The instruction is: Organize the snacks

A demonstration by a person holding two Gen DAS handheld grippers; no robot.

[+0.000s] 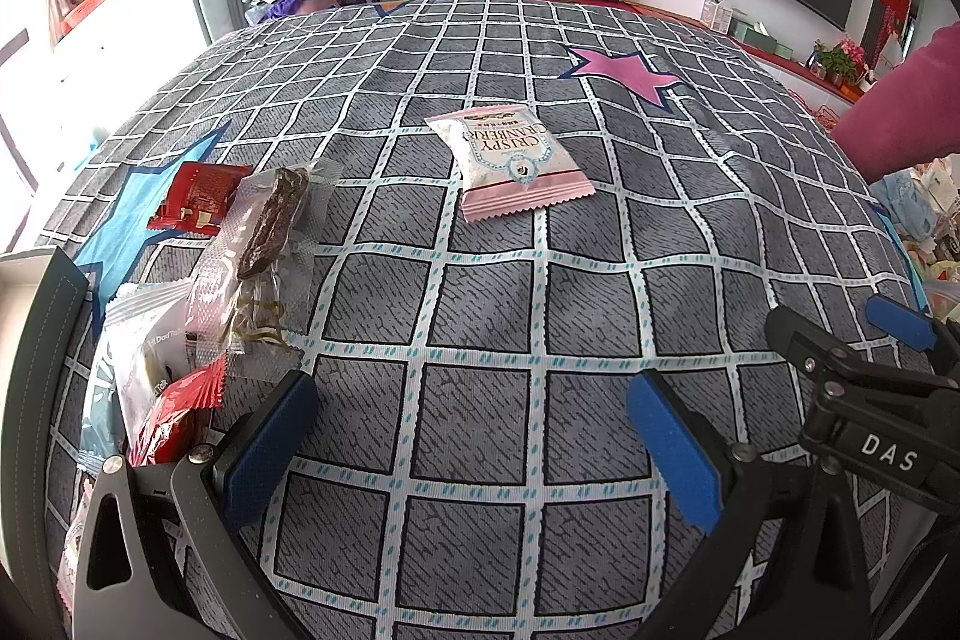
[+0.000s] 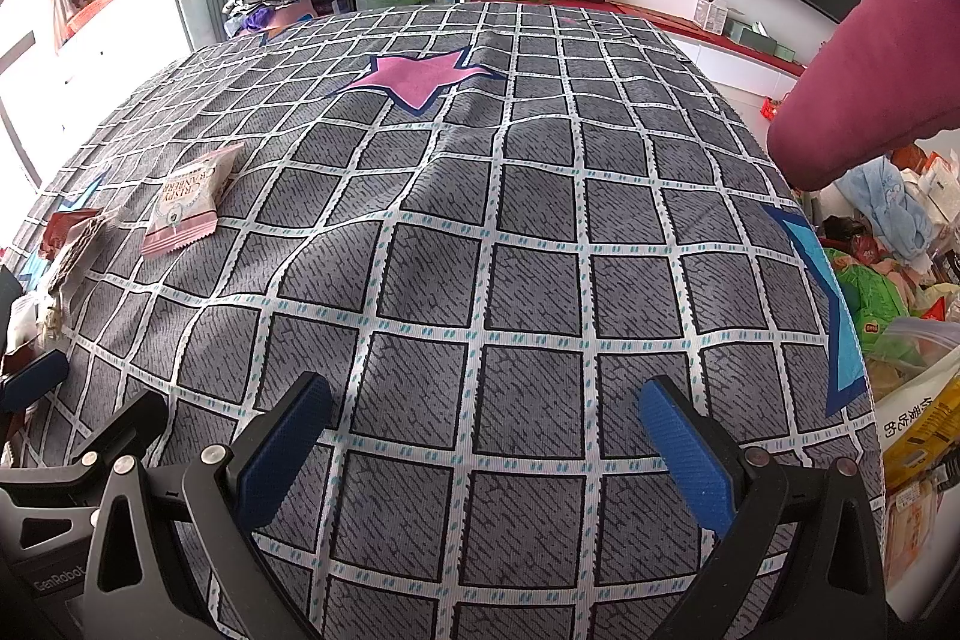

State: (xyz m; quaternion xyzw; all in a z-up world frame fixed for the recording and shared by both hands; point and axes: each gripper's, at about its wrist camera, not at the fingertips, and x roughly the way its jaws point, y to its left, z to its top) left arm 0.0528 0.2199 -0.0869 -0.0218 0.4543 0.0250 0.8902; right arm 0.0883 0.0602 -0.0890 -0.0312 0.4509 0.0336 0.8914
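One pink cranberry packet lies alone mid-surface, well apart from several snacks piled at the left edge. Both the left gripper and right gripper have open, empty jaws, so sorting seems unfinished.

Bright daylight from left window — blown out, fisheye-warped edges

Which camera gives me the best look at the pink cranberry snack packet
The left wrist view. There the pink snack packet lies near the middle of the checked cloth, whole, with its print readable. The right wrist view shows the same packet smaller, far to the left and slanted, its print harder to read.
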